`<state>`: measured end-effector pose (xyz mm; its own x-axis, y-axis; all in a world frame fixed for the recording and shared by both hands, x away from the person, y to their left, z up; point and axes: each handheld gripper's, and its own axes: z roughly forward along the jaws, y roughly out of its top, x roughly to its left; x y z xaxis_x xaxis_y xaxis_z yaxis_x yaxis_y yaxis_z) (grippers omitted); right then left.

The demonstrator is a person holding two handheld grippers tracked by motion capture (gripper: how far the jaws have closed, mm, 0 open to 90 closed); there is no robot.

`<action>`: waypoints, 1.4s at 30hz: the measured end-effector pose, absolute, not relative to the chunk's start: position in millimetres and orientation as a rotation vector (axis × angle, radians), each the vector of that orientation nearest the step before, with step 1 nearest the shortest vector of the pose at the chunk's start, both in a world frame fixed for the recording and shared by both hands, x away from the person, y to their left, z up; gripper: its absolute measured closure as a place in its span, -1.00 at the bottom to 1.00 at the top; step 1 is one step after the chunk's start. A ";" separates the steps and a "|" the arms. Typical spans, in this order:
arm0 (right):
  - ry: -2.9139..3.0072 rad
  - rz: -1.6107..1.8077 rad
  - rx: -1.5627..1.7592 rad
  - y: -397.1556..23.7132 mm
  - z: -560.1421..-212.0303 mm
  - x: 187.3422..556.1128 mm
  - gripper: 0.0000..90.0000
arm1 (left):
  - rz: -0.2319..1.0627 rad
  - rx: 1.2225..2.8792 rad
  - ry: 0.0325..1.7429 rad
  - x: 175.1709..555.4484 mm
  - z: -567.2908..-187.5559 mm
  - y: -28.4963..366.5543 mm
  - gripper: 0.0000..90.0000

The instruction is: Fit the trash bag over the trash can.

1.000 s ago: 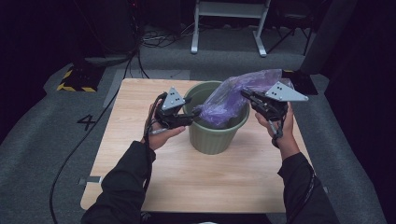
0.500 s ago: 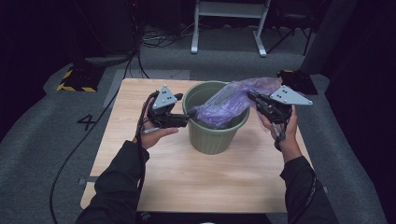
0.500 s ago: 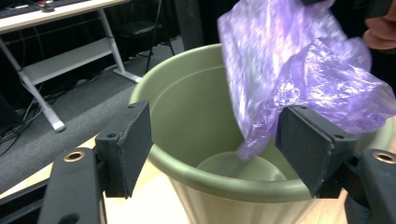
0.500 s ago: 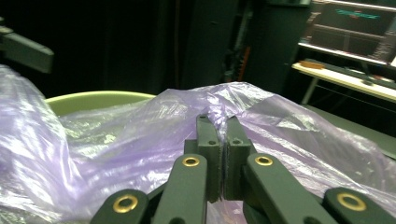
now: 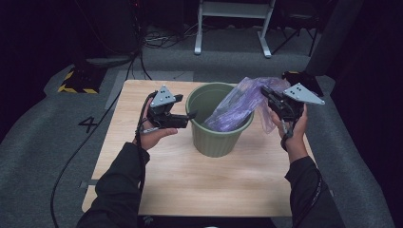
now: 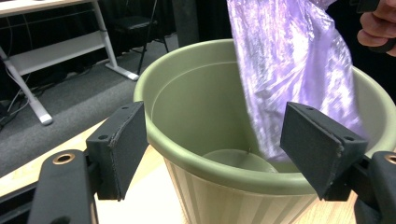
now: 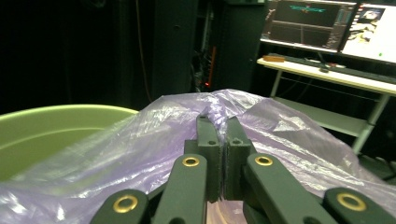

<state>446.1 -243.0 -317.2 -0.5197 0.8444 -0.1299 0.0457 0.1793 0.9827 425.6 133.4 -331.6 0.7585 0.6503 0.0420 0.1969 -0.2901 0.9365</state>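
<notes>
bag (image 5: 233, 107), purple, translucent, crinkled

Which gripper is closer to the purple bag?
Right. The right gripper pinches the purple bag between its fingers. The left gripper waits open at the green bin's other side, apart from it.

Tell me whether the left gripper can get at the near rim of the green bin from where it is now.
Probably yes. The left gripper has just been opening, with nothing between its pads, and it sits right at the green bin's rim. The purple bag hangs across the far side, clamped by the right gripper, leaving the way free.
</notes>
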 end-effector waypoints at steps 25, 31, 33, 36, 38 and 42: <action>2.023 1.400 0.451 -194.6 -331.9 405.9 0.95 | 0.504 1.949 0.434 402.2 -317.2 60.7 -0.17; 2.021 1.400 0.409 -192.3 -328.2 398.9 0.95 | 0.493 1.972 0.413 403.5 -318.9 52.1 -0.16; 2.020 1.411 0.401 -191.6 -326.8 397.1 0.94 | 0.510 1.981 0.415 403.5 -318.9 49.1 -0.16; 2.020 1.416 0.386 -190.2 -325.3 394.3 0.94 | 0.530 1.991 0.410 403.3 -319.2 45.8 -0.11; 2.023 1.419 0.381 -189.1 -324.5 392.3 0.94 | 0.540 1.995 0.403 402.8 -319.8 44.4 0.05; 2.024 1.424 0.371 -187.5 -323.7 390.5 0.92 | 0.573 1.998 0.400 403.3 -320.5 44.2 0.49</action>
